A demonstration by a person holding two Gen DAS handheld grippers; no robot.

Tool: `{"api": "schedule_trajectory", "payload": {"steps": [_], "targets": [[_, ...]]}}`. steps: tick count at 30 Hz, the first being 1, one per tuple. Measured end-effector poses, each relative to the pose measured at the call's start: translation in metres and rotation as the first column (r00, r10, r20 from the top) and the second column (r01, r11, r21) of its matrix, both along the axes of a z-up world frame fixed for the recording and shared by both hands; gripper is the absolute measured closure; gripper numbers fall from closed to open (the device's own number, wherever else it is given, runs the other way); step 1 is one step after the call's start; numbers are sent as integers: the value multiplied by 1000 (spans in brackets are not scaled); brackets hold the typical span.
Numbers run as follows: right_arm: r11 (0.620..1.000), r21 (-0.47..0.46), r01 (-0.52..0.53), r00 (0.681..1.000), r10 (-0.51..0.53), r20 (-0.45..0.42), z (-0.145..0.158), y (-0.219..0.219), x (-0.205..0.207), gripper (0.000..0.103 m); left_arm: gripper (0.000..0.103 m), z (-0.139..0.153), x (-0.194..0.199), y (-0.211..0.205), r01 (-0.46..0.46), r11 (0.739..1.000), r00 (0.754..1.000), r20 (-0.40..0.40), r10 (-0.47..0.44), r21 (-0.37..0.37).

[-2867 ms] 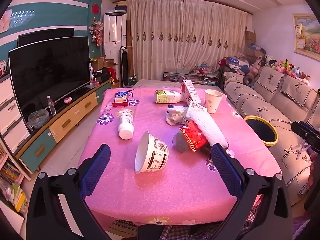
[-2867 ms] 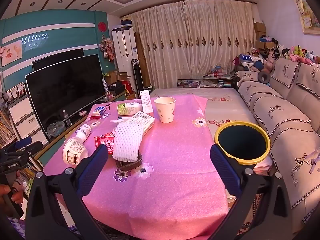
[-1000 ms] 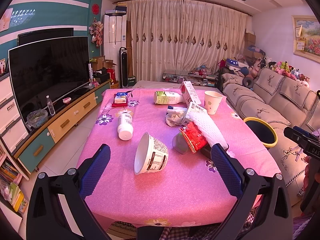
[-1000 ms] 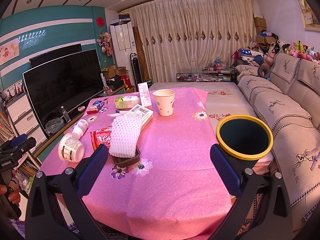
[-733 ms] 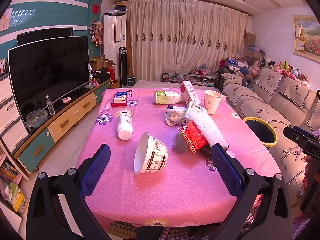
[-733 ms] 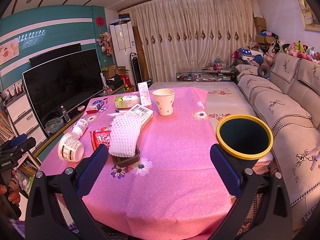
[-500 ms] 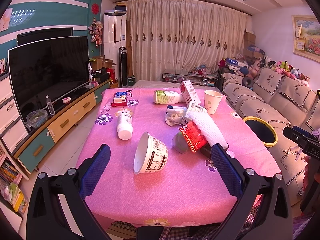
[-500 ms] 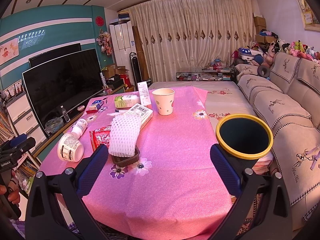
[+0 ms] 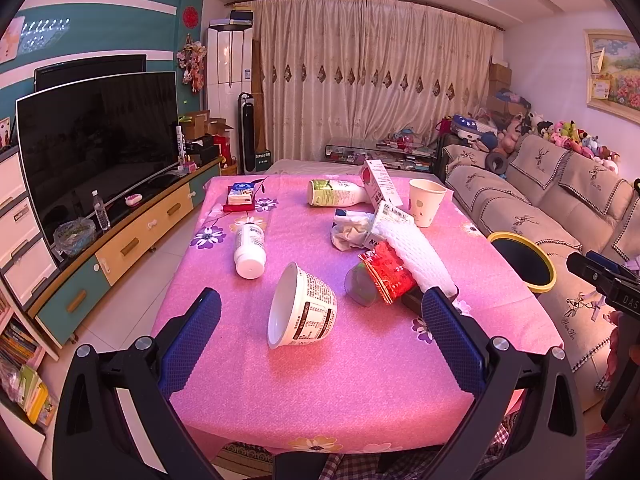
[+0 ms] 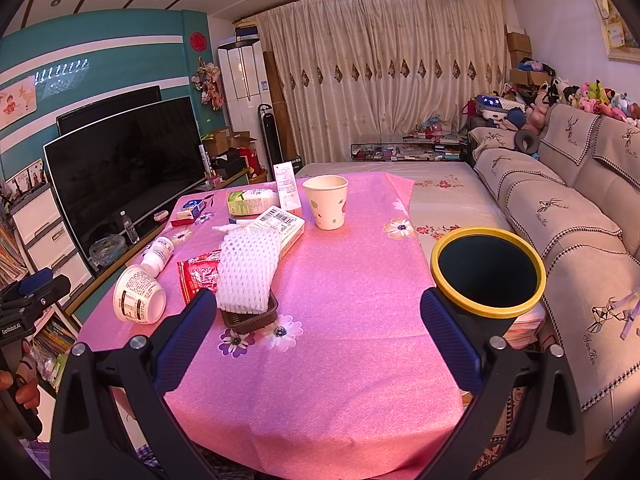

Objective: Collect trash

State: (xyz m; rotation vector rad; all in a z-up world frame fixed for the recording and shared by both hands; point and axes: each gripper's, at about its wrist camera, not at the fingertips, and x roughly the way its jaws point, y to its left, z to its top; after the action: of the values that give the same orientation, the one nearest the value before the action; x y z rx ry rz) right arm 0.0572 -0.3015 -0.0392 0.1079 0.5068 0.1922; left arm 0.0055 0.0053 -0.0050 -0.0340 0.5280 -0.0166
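Pink cloth covers the table (image 9: 360, 380), where the trash lies: a tipped white tub (image 9: 302, 312), bottle (image 9: 250, 246) and red wrapper (image 9: 386, 272) near its middle. My left gripper (image 9: 320, 322) and right gripper (image 10: 316, 320) both hang spread wide, empty, over its near edge. Just beside the table stands the yellow-rimmed bin (image 10: 488, 276).

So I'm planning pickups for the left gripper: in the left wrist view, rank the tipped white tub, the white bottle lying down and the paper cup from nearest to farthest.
1. Tipped white tub: between the fingers, just ahead.
2. White bottle: farther back, left of centre.
3. Paper cup: far right, upright.
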Motion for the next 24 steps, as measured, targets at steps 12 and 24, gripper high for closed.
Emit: {"api": "schedule_trajectory", "payload": {"steps": [12, 24], "targets": [[1000, 0, 0, 1000, 0, -3, -1, 0, 0, 6, 4, 0, 1, 1, -5, 1000, 1000, 2, 5, 1], [1000, 6, -10, 998, 10, -54, -15, 4, 23, 6, 4, -2, 18, 2, -7, 1000, 1000, 16, 7, 3]]}}
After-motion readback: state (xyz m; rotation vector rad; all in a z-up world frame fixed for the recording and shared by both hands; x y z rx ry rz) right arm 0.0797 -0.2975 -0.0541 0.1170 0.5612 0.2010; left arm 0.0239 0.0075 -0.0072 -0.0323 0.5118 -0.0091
